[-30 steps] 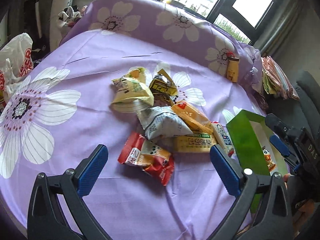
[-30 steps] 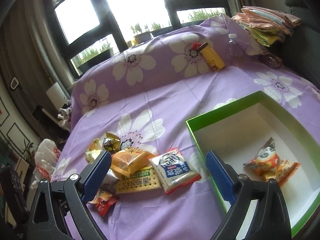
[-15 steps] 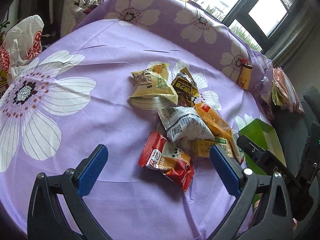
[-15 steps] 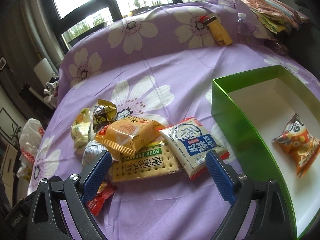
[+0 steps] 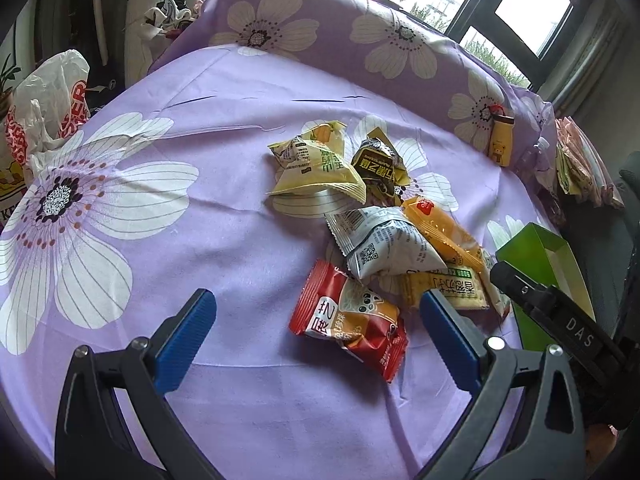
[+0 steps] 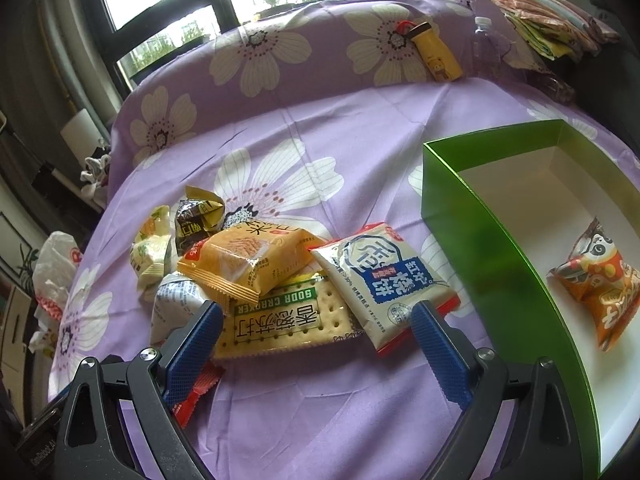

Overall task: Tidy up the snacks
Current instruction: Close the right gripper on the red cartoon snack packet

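A pile of snack packets lies on the purple flowered cloth (image 5: pixel 240 128). My left gripper (image 5: pixel 316 312) is open, with a red packet (image 5: pixel 348 320) just ahead between its fingers. My right gripper (image 6: pixel 316 320) is open and low over the soda cracker pack (image 6: pixel 280 320), between the white-and-blue packet (image 6: pixel 384 276) and a grey packet (image 6: pixel 172 308). An orange packet (image 6: pixel 248 260) lies on top of the crackers. The green box (image 6: pixel 472 232) stands to the right and holds one orange snack (image 6: pixel 600 284). The right gripper's body also shows in the left wrist view (image 5: pixel 560 320).
A yellow-green packet (image 5: pixel 316 168) and a dark brown packet (image 5: pixel 380 168) lie at the pile's far side. A yellow bottle (image 6: pixel 436 52) and a clear water bottle (image 6: pixel 488 40) rest against the raised cloth at the back. Folded cloths (image 6: pixel 552 20) are stacked far right. A plastic bag (image 5: pixel 48 108) sits left.
My right gripper has moved down and forward to the pile, now straddling the cracker pack. My left gripper has edged toward the red packet. Both stay open.
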A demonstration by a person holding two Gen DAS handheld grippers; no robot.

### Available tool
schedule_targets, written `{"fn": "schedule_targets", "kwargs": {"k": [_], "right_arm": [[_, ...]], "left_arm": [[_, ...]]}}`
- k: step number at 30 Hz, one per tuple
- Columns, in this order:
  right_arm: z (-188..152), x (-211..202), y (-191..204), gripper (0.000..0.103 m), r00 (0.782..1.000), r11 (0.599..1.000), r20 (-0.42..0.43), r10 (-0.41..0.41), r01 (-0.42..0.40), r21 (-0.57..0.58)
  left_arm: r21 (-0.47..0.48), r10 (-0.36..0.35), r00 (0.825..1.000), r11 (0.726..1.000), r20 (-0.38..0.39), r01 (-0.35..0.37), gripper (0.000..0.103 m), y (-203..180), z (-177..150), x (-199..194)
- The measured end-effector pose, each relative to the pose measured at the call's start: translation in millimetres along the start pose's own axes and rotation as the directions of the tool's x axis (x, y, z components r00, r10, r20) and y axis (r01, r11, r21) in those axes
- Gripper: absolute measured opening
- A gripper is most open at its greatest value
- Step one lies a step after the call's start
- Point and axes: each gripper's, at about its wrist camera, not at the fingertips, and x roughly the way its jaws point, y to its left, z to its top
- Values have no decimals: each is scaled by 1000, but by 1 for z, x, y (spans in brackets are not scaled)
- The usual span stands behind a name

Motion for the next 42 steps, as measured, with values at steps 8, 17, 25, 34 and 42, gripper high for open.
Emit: {"fn": "schedule_targets", "kwargs": {"k": [8, 17, 25, 34, 42], "right_arm": [[2, 1, -9, 95, 999, 997, -15, 52, -51, 58], [-1, 2, -3, 95, 973, 973, -63, 222, -217, 76], [-9, 10, 13, 92, 887, 905, -183, 424, -410, 114], [-25, 28, 31, 80, 808, 862, -301, 506, -465, 201], [-26, 42, 34, 73, 790, 856, -338, 512, -435, 279]], "left_arm": [[31, -4, 1000, 1000, -12, 4, 102, -5, -3, 3], [63, 21, 998, 998, -66, -17, 102, -8, -7, 11], [68, -4, 994, 998, -114, 12, 92, -6, -8, 17], [37, -48, 986, 998, -158, 54, 76, 0, -7, 25], [51, -111, 976, 991, -190, 123, 54, -5, -10, 25]]}}
